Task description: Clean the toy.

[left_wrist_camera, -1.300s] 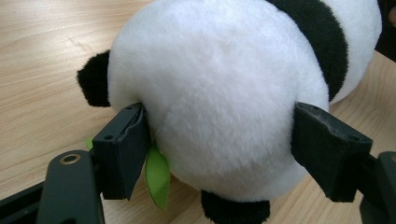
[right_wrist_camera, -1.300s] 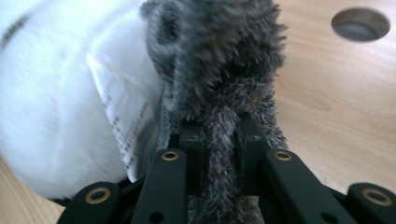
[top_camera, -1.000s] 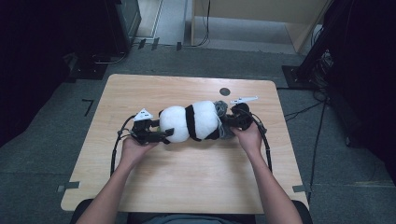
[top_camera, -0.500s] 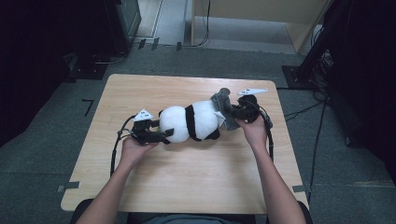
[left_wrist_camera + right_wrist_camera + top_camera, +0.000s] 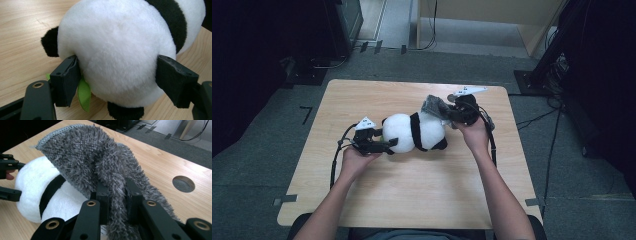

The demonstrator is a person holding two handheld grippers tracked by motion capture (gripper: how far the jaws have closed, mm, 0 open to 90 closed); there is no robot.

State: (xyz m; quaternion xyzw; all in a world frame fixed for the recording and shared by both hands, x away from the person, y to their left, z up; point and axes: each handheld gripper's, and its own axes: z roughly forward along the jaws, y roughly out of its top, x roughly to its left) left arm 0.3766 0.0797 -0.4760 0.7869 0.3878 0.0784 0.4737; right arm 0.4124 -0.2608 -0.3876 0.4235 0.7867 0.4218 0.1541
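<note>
Our left tongs (image 5: pixel 117 75) clamp the panda's (image 5: pixel 414 131) white end; right tongs (image 5: pixel 117 195) pinch the grey cloth (image 5: pixel 100 162), apparently draped on it.

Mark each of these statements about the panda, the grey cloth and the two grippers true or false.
1. The left gripper clamps the panda plush at its white end. True.
2. The right gripper is open and holds nothing. False: it is shut on the grey cloth.
3. The panda lies on a wooden table. True.
4. The grey cloth lies flat on the table beside the panda. False: it is lifted, draping over the panda.
5. A green bit shows by one left jaw. True.
</note>
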